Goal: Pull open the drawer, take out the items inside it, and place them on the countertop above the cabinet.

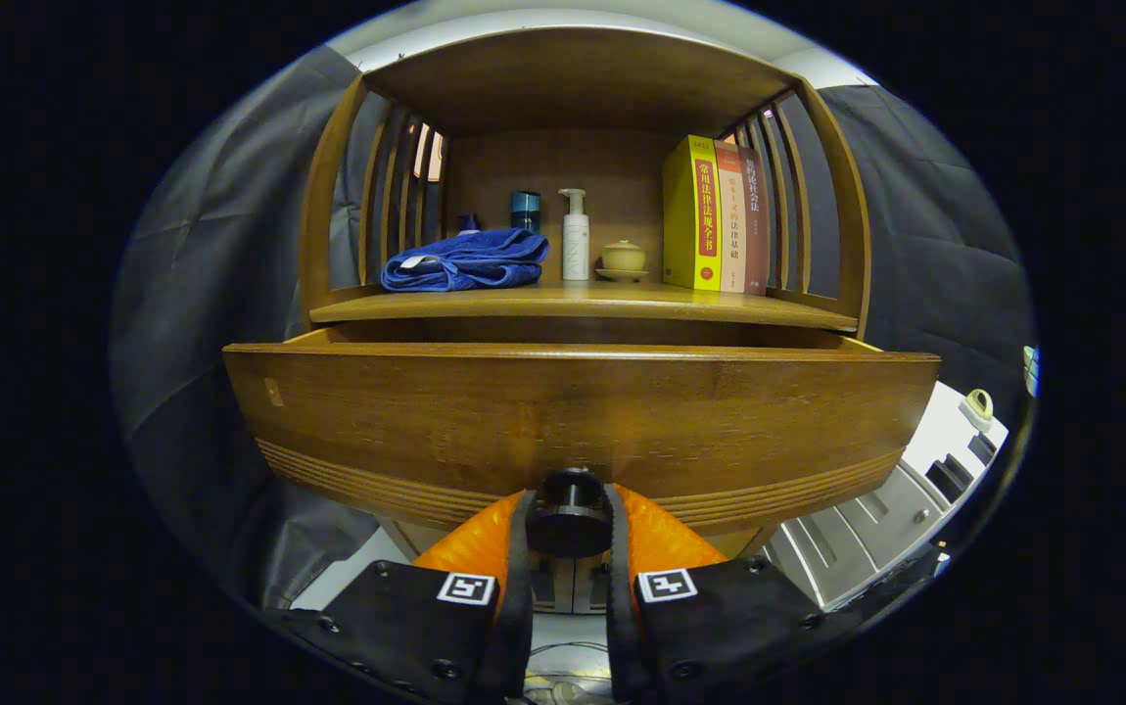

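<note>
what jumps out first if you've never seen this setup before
The wide brown wooden drawer front dominates, pulled out toward the camera, with the gripper shut on its dark round knob. Above it, on the cabinet shelf, a crumpled blue towel lies beside a white pump bottle, and a bright yellow book stands upright further along, past a small tan lidded cup.

Drawer front stands pulled out, its dark knob clamped between the gripper fingers — blocking straight approach. Countertop: towel at left, bottle and lidded cup at back, books at right — front edge bare.
</note>
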Motion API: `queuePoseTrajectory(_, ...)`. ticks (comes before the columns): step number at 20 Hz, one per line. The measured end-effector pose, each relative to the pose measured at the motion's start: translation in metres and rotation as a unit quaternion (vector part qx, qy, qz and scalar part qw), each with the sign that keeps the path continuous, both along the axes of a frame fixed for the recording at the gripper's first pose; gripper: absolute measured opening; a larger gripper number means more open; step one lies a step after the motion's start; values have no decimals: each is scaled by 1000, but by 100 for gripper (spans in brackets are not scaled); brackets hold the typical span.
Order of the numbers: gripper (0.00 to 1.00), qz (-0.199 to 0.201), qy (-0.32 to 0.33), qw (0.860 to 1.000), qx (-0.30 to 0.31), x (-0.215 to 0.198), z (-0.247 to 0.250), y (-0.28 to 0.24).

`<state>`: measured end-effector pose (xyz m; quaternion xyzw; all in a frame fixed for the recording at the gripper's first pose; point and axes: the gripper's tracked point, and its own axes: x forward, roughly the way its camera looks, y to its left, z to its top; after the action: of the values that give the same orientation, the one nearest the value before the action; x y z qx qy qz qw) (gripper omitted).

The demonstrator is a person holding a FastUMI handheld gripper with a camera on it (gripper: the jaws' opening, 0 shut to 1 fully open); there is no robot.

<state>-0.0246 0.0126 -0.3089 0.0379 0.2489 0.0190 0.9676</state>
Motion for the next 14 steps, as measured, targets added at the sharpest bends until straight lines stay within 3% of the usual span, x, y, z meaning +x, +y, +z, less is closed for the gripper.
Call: queuePoseTrajectory(14,39,5,15,1000,3,-40,2,3)
